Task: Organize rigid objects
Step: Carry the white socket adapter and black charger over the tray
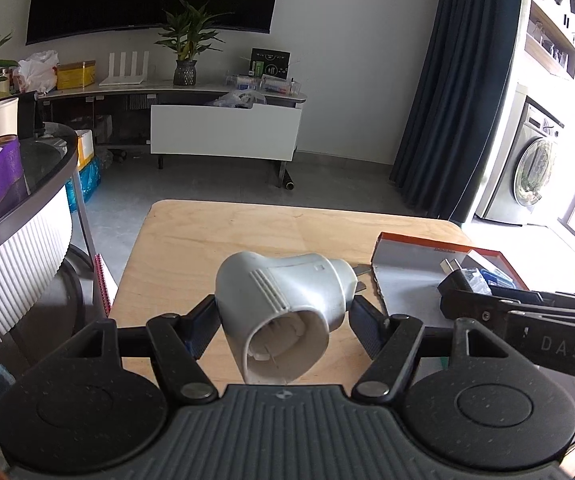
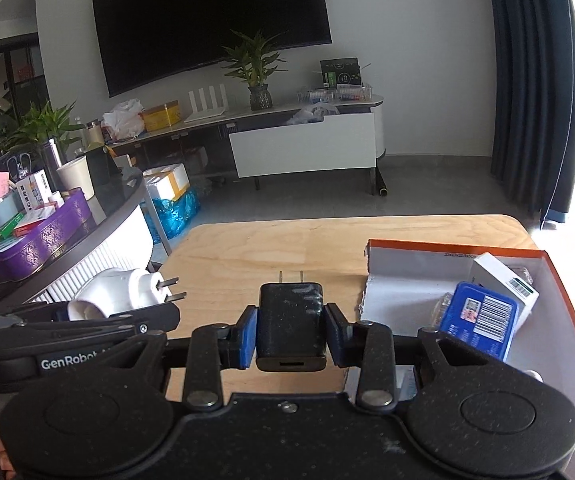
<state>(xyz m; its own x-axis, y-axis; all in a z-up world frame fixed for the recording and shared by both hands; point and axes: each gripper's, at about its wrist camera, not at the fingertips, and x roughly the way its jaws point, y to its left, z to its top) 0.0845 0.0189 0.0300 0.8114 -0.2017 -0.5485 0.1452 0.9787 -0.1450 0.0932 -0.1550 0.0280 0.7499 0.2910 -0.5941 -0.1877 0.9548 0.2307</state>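
Note:
My left gripper [image 1: 283,314] is shut on a white plug-in lamp socket [image 1: 283,304], held above the wooden table [image 1: 207,248]; the socket also shows in the right wrist view [image 2: 119,290], prongs pointing right. My right gripper [image 2: 290,330] is shut on a black USB charger [image 2: 290,326], prongs pointing forward, held above the table just left of an orange-rimmed cardboard box [image 2: 407,276]. The box holds a blue packet [image 2: 477,320] and a white carton [image 2: 503,280]. In the left wrist view the right gripper [image 1: 527,316] reaches in from the right over the box [image 1: 407,272].
A curved counter [image 2: 99,224] with a purple tin [image 2: 35,240], a cup and small boxes stands to the left. A TV console [image 1: 223,128] with plants and clutter lines the far wall. A dark curtain [image 1: 447,100] and a washing machine [image 1: 527,168] are to the right.

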